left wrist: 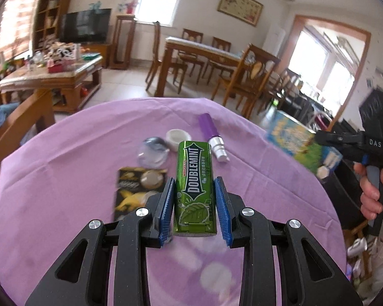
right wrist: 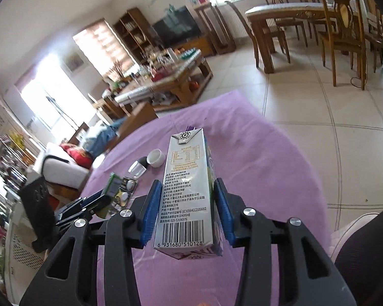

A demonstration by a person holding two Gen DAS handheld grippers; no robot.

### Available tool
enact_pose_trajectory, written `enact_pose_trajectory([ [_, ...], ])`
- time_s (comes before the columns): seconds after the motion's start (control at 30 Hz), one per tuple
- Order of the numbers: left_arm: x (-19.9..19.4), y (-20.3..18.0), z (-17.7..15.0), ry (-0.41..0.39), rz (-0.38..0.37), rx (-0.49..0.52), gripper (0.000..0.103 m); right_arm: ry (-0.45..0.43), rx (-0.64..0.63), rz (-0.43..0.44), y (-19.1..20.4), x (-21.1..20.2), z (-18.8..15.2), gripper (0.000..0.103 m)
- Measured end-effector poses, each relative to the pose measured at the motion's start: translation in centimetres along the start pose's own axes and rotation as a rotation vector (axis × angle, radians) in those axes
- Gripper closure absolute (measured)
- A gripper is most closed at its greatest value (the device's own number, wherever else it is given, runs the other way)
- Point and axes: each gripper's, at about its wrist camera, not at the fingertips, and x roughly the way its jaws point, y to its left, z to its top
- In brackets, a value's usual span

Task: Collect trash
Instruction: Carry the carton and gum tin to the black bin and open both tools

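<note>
Left wrist view: left gripper [left wrist: 194, 199] clamped on a green gum pack [left wrist: 194, 186], blue pads tight against both long sides, pack lifted off the purple tablecloth [left wrist: 63, 168] and pointing up the middle of the frame. Still lying on the cloth above it: a black and yellow wrapper [left wrist: 138, 188] left of center, a clear plastic lid [left wrist: 153, 153], a small white cap [left wrist: 178, 136], and a purple and silver tube [left wrist: 213, 137] just right of the pack's top. At the right edge, the right gripper's black body in a hand [left wrist: 375, 191], with a blurry carton [left wrist: 301, 142] sticking out toward center.

Right wrist view: right gripper [right wrist: 189, 211] pinching a silver milk carton [right wrist: 186, 193] dead center, barcode end nearest the lens, held clear above the cloth [right wrist: 255, 153]. Left gripper [right wrist: 99, 204] low on the left with the gum pack [right wrist: 113, 183] in it. White cap [right wrist: 155, 158] and clear lid [right wrist: 138, 169] left of the carton.
</note>
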Motion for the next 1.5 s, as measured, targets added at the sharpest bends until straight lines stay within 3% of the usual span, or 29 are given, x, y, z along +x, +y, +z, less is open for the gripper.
enact_pose_trajectory([
  [0.2, -3.0, -0.3, -1.0, -0.018, 0.024, -0.004, 0.071, -0.103, 0.028, 0.011, -2.8, -4.7, -0.6, 0.061],
  [0.4, -2.2, -5.3, -0.4, -0.039, -0.057, 0.065, 0.071, -0.166, 0.073, -0.004, -6.3, -8.5, -2.1, 0.061],
  [0.6, 1.4, -14.6, -0.4, -0.034, -0.201, 0.15, 0.071, -0.242, 0.129, -0.072, -10.9, -13.2, -4.3, 0.061],
  [0.93, 9.3, -32.1, -2.1, 0.087, -0.466, 0.295, 0.071, -0.327, 0.262, -0.199, -18.5, -18.0, -8.1, 0.061],
  [1.23, 15.3, -41.4, -4.5, 0.168, -0.545, 0.383, 0.071, -0.35, 0.374, -0.237, -23.2, -19.4, -10.4, 0.061],
  [1.5, 18.6, -45.2, -5.9, 0.217, -0.545, 0.443, 0.071, -0.353, 0.429, -0.237, -25.7, -19.8, -12.1, 0.061],
])
